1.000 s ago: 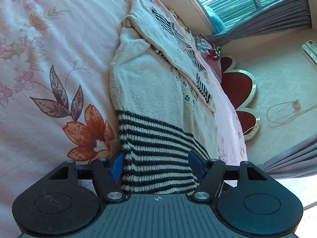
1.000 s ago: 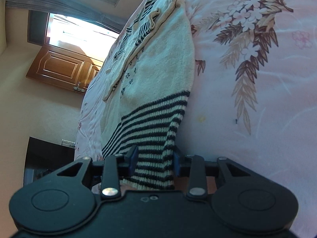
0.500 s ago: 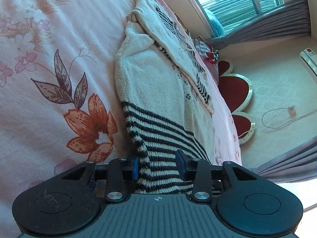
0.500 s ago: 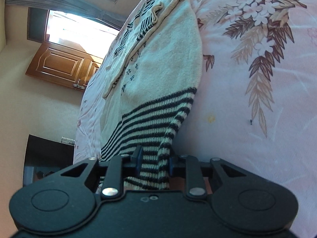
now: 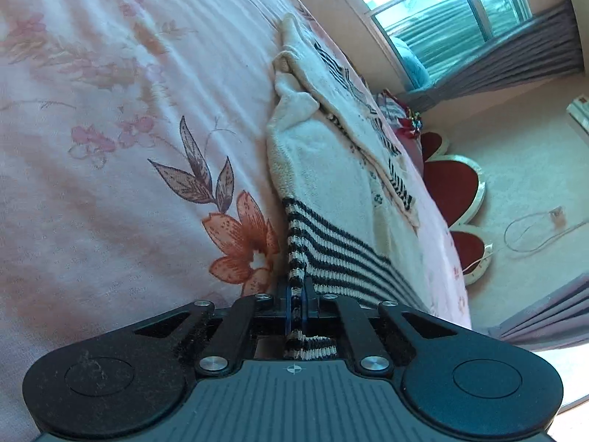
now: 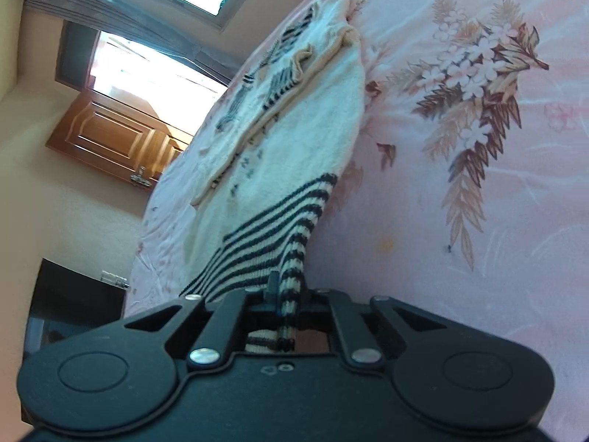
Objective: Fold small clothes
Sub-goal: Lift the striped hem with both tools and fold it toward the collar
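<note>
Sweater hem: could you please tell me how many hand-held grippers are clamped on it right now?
2. The left hand-held gripper pinches one corner of the striped hem; the right hand-held gripper pinches the other corner. The sweater lies on the bed.

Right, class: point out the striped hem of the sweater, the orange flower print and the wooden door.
striped hem (image 5: 331, 254), left wrist view, on the black-and-cream ribbing.
orange flower print (image 5: 243, 243), left wrist view, on its petals.
wooden door (image 6: 110, 136), right wrist view, on its panel.

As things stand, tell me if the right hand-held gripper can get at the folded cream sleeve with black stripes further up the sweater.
Probably not yet. The right hand-held gripper is shut on the striped knit hem, so it is occupied. Nothing lies between it and the folded sleeve, but it would have to let go first.
</note>
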Demonstrator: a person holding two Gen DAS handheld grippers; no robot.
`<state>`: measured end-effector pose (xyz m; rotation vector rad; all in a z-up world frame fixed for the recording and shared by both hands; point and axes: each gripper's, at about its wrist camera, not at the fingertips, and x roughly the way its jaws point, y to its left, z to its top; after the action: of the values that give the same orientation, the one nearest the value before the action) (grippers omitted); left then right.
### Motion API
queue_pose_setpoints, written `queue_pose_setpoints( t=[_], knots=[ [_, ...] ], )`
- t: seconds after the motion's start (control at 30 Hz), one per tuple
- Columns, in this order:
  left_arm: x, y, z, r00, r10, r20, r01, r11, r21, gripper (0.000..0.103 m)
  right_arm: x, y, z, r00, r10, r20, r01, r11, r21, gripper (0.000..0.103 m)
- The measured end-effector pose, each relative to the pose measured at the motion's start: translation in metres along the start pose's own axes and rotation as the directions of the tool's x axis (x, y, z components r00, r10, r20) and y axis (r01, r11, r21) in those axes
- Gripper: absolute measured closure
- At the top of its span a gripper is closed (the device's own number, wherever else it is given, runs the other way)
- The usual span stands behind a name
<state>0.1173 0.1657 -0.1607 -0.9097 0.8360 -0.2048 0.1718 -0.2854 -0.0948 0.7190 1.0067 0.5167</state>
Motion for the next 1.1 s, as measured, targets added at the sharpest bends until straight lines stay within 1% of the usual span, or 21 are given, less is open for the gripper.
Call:
queue_pose_setpoints(
  t=[0.07,0.17,0.3,0.4,0.53,0.7,0.83,1.0,1.1],
  knots=[
    [0.000,-0.004,0.002,1.000,-0.007,0.010,0.007,1.000,0.005,0.098,0.004,0.002,-0.002,1.000,0.005,0.001,-0.005,1.000,-0.003,0.097],
    [-0.005,-0.010,0.005,0.998,-0.049,0.044,0.050,0.999,-0.008,0.098,0.000,0.012,0.003,0.999,0.032,0.034,-0.031,0.999,-0.021,0.097],
    [-0.014,-0.014,0.018,0.989,-0.110,0.098,0.114,0.993,-0.033,0.098,-0.009,0.028,0.023,0.995,0.037,0.088,-0.032,0.998,-0.060,0.097],
    [-0.010,-0.021,0.036,0.984,-0.143,0.110,0.148,0.988,-0.038,0.098,-0.006,0.038,0.043,0.993,0.027,0.117,-0.015,0.995,-0.100,0.097],
    [0.005,-0.040,0.078,0.978,-0.152,0.143,0.156,0.988,-0.017,0.098,0.002,0.049,0.082,0.986,0.066,0.152,-0.052,0.994,-0.094,0.097],
    [0.039,-0.074,0.147,0.974,-0.149,0.173,0.142,0.989,0.051,0.098,0.024,0.059,0.148,0.975,0.101,0.197,-0.087,0.993,-0.076,0.097],
    [0.079,-0.087,0.198,0.977,-0.122,0.176,0.111,0.991,0.070,0.098,0.055,0.053,0.201,0.975,0.089,0.204,-0.080,0.995,-0.052,0.097],
    [0.146,-0.090,0.260,0.986,-0.063,0.157,0.051,0.996,0.078,0.098,0.108,0.028,0.263,0.983,0.042,0.176,-0.041,0.999,-0.008,0.097],
    [0.182,-0.087,0.281,0.989,-0.021,0.147,0.010,0.997,0.072,0.098,0.139,0.012,0.293,0.988,0.035,0.149,-0.041,0.998,0.037,0.097]
  ],
)
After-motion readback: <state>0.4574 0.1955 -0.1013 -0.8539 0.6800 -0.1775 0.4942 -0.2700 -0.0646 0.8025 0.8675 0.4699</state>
